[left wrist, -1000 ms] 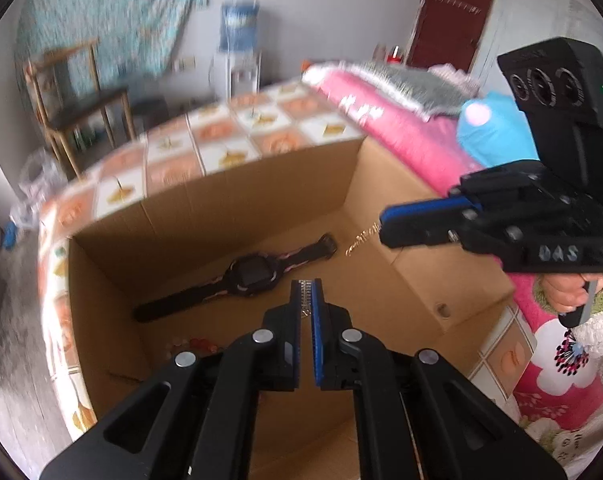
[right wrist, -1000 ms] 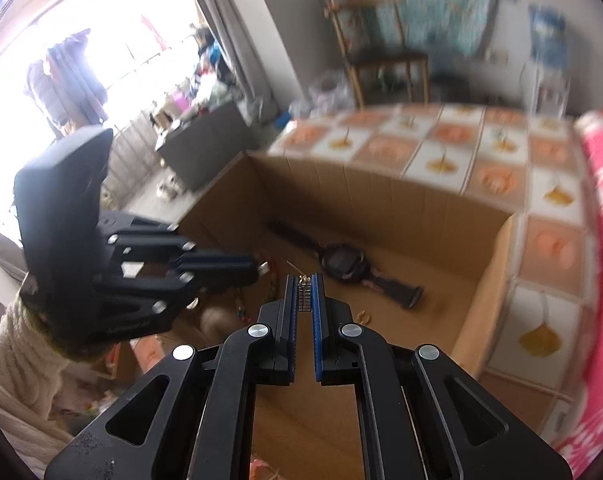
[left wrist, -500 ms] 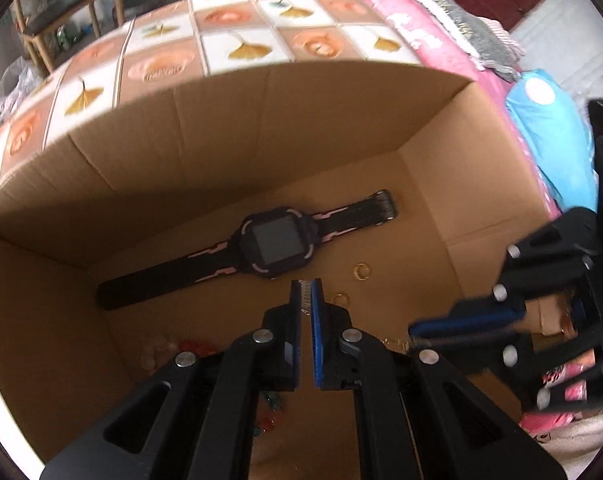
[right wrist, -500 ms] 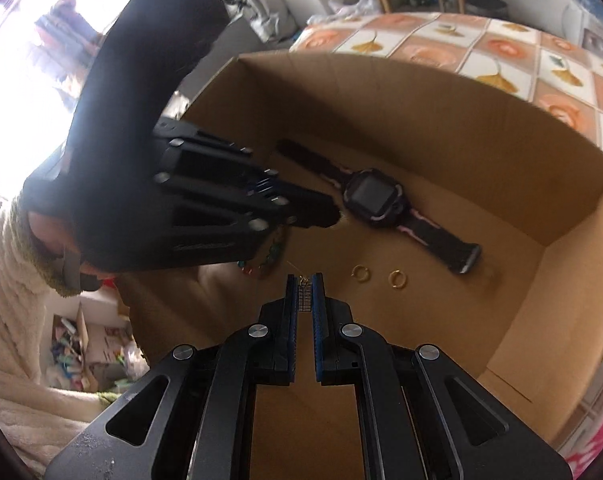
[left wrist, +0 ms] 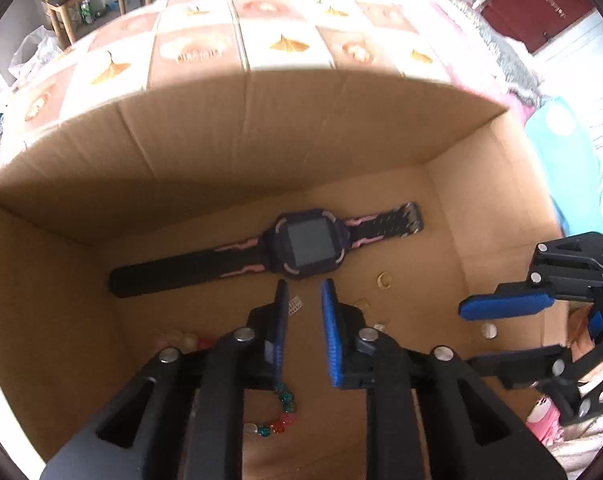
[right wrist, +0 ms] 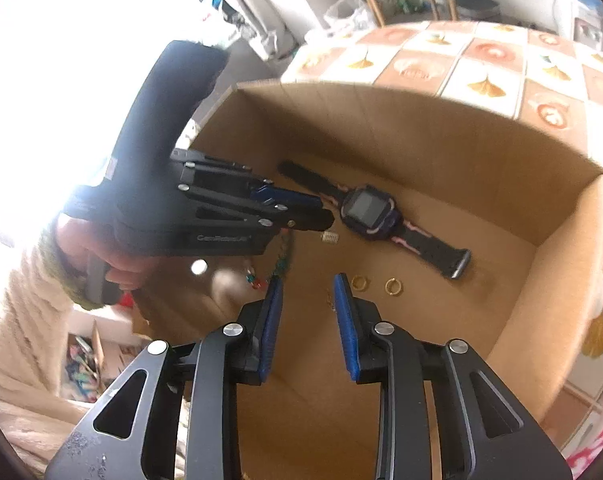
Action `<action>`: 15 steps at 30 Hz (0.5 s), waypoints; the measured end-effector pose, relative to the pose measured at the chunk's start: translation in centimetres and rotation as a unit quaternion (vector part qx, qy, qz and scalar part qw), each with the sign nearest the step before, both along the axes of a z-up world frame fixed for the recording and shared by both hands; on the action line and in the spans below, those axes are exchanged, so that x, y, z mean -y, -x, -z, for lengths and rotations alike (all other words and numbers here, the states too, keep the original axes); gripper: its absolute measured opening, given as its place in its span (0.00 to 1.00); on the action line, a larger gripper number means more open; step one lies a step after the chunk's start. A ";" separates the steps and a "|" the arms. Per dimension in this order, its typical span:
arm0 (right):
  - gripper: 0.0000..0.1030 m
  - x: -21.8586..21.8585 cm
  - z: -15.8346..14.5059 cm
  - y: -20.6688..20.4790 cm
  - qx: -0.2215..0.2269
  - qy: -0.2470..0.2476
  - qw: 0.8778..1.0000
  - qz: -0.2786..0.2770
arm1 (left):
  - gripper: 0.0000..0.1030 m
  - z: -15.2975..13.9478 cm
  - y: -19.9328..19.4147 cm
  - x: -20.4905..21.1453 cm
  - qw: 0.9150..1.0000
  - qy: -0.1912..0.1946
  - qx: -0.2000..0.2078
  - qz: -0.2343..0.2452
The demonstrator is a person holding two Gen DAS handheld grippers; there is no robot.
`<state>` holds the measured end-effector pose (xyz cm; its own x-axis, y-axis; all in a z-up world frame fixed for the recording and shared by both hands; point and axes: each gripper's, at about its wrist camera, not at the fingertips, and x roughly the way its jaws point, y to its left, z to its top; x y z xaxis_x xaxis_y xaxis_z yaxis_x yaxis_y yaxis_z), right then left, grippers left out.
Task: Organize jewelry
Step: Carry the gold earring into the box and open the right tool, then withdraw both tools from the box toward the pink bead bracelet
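Chain (left wrist: 295, 305) on box floor | between left tongs (left wrist: 304, 292) (jaws just opening); untouched

Black square-faced watch with pink-trimmed strap (left wrist: 301, 250) flat on brown cardboard box (left wrist: 221, 152) floor; two small gold rings (right wrist: 375, 284) beside it; multicoloured bead bracelet (left wrist: 275, 420) nearby.
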<state>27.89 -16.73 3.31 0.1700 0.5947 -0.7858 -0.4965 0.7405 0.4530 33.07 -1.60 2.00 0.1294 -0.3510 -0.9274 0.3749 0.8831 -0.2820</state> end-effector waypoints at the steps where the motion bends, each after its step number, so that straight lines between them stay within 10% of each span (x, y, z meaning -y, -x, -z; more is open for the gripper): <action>1: 0.32 0.4 -0.5 0.3 0.006 -0.004 1.000 0.006 | 0.19 -0.7 0.3 -0.2 1.000 0.000 0.011 -0.003; 9: 0.43 6.2 -6.2 7.0 0.115 -0.081 0.988 0.069 | 0.41 -8.3 6.6 -3.6 0.989 0.045 0.139 -0.012; 15: 0.65 8.6 -8.3 13.8 0.210 -0.106 0.964 0.122 | 0.70 -12.5 16.1 -5.6 0.962 0.089 0.259 -0.018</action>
<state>14.11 -25.37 11.56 0.6013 0.6366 -0.4828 -0.4921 0.7712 0.4039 17.00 3.99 14.54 0.5727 -0.4857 -0.6604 0.4768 0.8527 -0.2136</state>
